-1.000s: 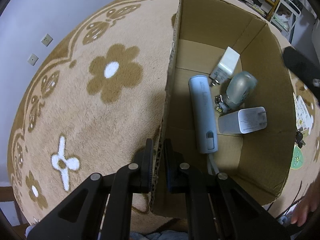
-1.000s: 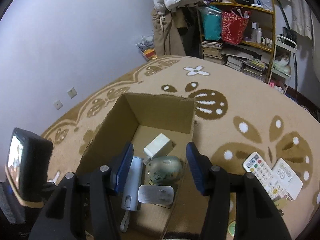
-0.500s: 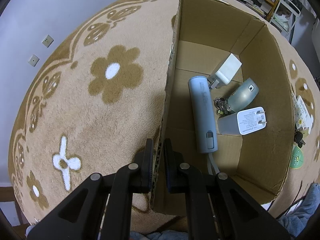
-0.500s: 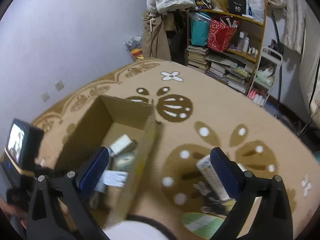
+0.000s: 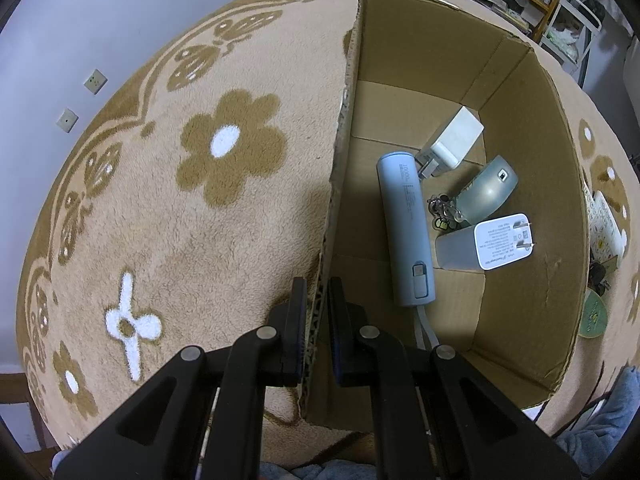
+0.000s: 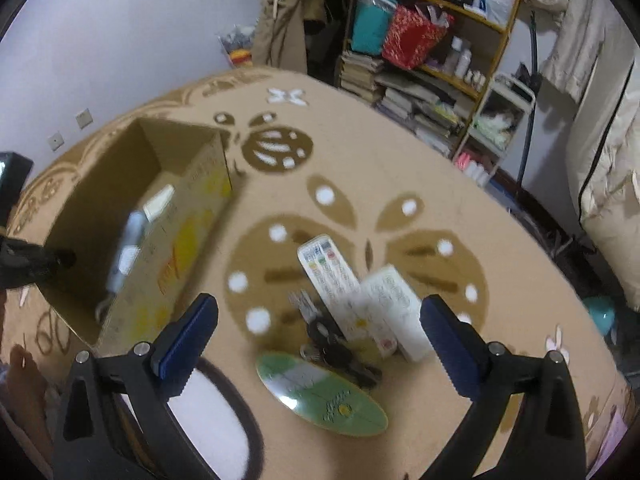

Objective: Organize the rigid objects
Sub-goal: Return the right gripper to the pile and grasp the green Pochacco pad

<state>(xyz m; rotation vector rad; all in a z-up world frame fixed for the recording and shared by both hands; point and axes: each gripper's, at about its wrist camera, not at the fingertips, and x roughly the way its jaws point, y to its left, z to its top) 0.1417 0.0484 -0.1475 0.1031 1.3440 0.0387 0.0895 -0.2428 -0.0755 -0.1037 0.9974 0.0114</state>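
Left wrist view, left to right: beige rug with brown flower print covers the floor. Left gripper points steeply down, jaws together and clamped on the near left wall of the cardboard box, corrugated edge pinched between the pads.

Box contents, on the box floor:
- pale blue power bank, lying lengthwise nearest the clamped wall, short cable at its near end
- white charger toward the far corner, prongs toward the power bank
- key bunch between power bank and grey-green mouse
- second white charger, label and prongs facing up and right, just beside the mouse

Right wrist view (motion-blurred), left to right: the box sits at left, open top, printed outer wall facing the camera. Right gripper is over the rug, jaws wide apart, nothing between the pads. Below and between them, still on the rug outside the box: dark keys, a green oval card nearest the camera, a white remote, and a white patterned case touching the remote's right side. Cluttered shelf stands at the far wall
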